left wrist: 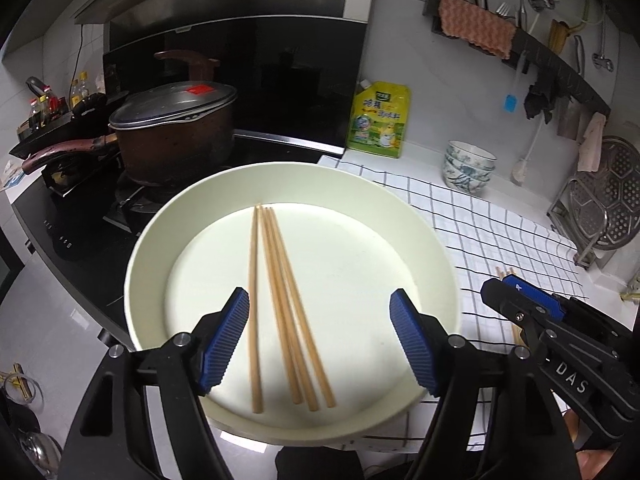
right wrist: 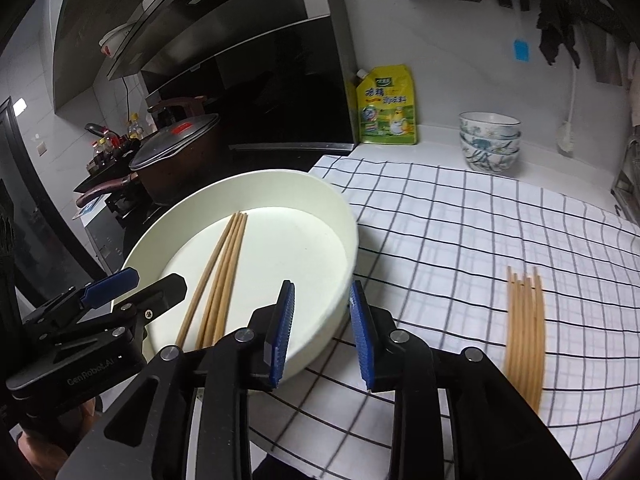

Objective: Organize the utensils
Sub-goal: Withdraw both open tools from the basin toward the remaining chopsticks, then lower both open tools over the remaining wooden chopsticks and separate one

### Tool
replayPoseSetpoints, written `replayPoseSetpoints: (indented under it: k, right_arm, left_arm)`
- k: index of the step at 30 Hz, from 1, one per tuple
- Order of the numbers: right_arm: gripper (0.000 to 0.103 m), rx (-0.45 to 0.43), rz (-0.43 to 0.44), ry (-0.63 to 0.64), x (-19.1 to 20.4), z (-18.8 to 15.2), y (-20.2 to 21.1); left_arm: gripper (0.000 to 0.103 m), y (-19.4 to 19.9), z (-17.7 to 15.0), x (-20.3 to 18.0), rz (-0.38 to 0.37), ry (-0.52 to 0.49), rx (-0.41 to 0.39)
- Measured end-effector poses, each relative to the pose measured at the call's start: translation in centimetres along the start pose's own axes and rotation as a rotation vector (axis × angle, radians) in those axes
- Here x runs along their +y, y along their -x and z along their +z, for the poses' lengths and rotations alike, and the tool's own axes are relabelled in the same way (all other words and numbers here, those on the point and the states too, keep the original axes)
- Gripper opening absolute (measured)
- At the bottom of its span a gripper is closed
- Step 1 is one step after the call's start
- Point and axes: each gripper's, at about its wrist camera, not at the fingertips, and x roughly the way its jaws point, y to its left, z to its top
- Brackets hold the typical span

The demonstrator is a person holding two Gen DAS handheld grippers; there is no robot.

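A round cream dish (left wrist: pixel 224 184) sits on the counter's left part and holds several wooden chopsticks (left wrist: pixel 280 300), lying lengthwise. My left gripper (left wrist: pixel 320 340) is open and empty, hovering over the dish with its pads on either side of the chopsticks. In the right wrist view the same dish (right wrist: pixel 320 240) and its chopsticks (right wrist: pixel 218 280) show at left. My right gripper (right wrist: pixel 322 332) is open and empty, its jaws straddling the dish's near right rim. A second bundle of chopsticks (right wrist: pixel 526 324) lies on the checked cloth (right wrist: pixel 460 216) to the right.
A lidded brown pot (left wrist: pixel 172 128) stands on the stove at the left. A yellow pouch (left wrist: pixel 380 120) and stacked patterned bowls (left wrist: pixel 468 168) stand against the back wall. A metal rack (left wrist: pixel 604 196) is at the right. Cloths and tools hang on a wall rail (left wrist: pixel 520 44).
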Motion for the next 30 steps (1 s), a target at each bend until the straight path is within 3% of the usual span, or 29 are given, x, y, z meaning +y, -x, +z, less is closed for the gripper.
replayPoseSetpoints:
  k: [19, 30]
  right_arm:
    - [0.033, -0.050, -0.113, -0.087, -8.6, -3.2, 6.2]
    - [0.034, -0.029, -0.142, -0.131, -13.1, -5.0, 7.0]
  left_arm:
    - [0.076, 1.8, -1.2, -9.4, -0.118, -0.096, -0.009]
    - [0.077, 0.8, -2.8, -13.9, -0.145, -0.143, 0.027]
